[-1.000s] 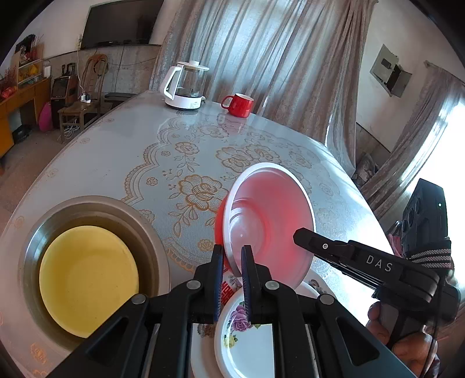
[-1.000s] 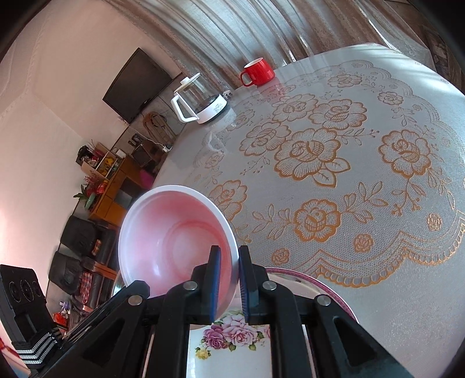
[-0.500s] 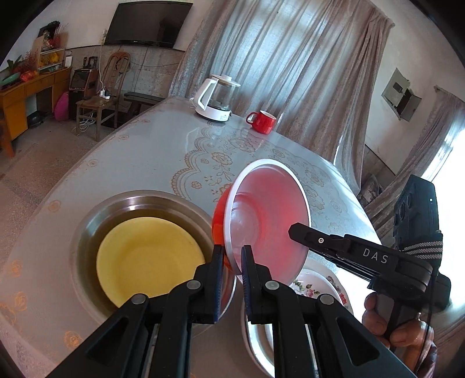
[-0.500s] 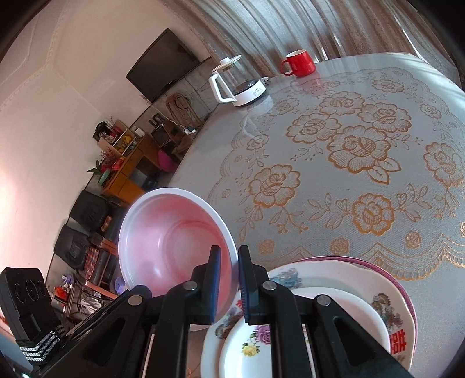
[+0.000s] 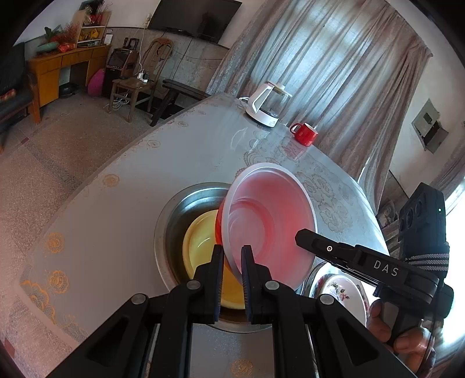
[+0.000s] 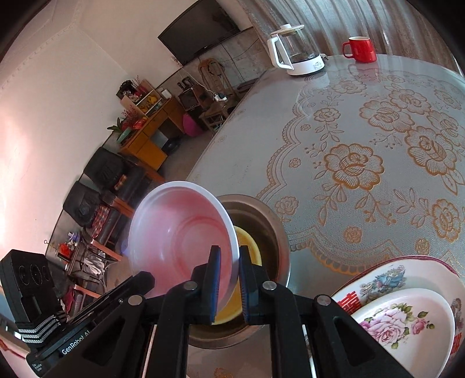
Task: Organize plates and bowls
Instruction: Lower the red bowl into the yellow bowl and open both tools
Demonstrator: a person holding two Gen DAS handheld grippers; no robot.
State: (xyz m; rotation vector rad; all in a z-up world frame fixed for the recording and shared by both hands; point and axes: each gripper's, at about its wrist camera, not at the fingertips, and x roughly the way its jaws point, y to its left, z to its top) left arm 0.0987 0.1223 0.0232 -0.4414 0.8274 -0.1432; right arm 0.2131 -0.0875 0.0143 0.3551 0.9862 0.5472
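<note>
walls: white | TV (image 5: 197, 17) | curtains (image 5: 328, 72) sunlit | wooden cabinet (image 5: 66, 69) | chair (image 5: 136, 78)

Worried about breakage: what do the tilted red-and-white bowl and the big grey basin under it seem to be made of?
Red-and-white bowl: probably plastic; light glows pink through its thin wall. Grey basin: looks like metal, likely stainless steel; dull silvery sheen with reflections on the rim.

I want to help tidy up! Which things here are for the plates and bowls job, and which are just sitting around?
For the job:
red bowl, pinched by both claws
yellow bowl inside the metal basin
flowered plates, stacked

Just sitting around:
kettle
red mug
</note>
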